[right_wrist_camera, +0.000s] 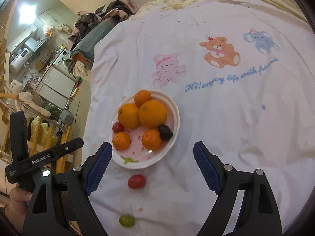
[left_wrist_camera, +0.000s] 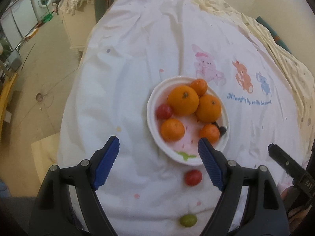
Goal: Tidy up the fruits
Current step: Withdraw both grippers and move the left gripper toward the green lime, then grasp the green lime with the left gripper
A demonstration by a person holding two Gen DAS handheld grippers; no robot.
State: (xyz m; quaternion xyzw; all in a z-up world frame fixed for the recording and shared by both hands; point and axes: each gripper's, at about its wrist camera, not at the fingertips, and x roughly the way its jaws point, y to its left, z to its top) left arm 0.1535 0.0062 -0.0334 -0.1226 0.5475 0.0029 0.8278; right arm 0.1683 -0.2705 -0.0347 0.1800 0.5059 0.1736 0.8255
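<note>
both grippers spread wide, holding nothing: left gripper (left_wrist_camera: 158, 146), right gripper (right_wrist_camera: 152, 151). white plate (right_wrist_camera: 175, 110) on the quilt (right_wrist_camera: 236, 118) holds five oranges, a red cherry tomato (right_wrist_camera: 117, 127) and dark grapes (right_wrist_camera: 165, 132). loose red cherry tomato (right_wrist_camera: 136, 181) just off the plate at 6 o'clock, green grape (right_wrist_camera: 126, 220) further along 6

White bedspread (right_wrist_camera: 226, 127) bears plate (right_wrist_camera: 175, 116), red tomato (right_wrist_camera: 136, 181), green grape (right_wrist_camera: 126, 220).

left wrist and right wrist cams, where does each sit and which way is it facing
Left wrist: on the left gripper, looking down across the bed at the plate; its blue fingers show, open.
Right wrist: on the right gripper, same aim; open fingers, the person's hand at lower left.
Shared: plate, red tomato, green grape.
</note>
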